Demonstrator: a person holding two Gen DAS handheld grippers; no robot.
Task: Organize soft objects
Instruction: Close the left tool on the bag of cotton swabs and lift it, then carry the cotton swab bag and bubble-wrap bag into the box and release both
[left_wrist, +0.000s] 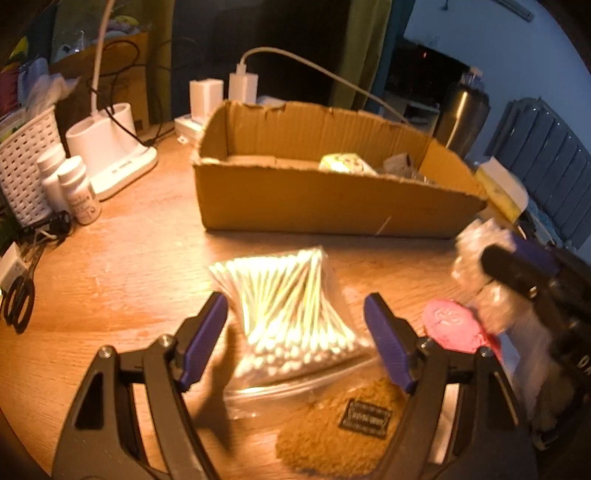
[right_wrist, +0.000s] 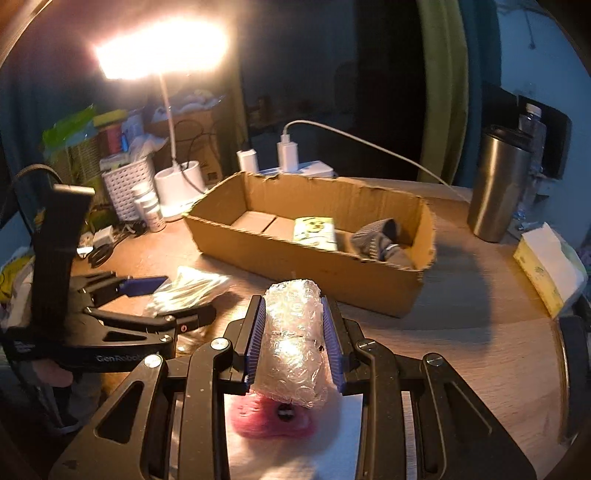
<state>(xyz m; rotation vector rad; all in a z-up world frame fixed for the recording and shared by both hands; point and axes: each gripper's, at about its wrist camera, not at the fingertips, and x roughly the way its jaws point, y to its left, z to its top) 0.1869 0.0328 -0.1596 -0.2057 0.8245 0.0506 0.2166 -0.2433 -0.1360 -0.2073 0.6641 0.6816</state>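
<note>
My left gripper is open, its blue pads straddling a clear bag of cotton swabs that lies on the wooden table without touching it. A brown fuzzy patch lies just below the bag. In the right wrist view my right gripper is shut on a roll of bubble wrap, held above a pink fluffy item on a white sheet. The same roll and pink item show at the right of the left wrist view. An open cardboard box holds a yellow-green pack and grey fabric.
A white lamp base, pill bottles, a white basket and scissors crowd the left side. Chargers with a white cable sit behind the box. A steel tumbler and tissue pack stand at right.
</note>
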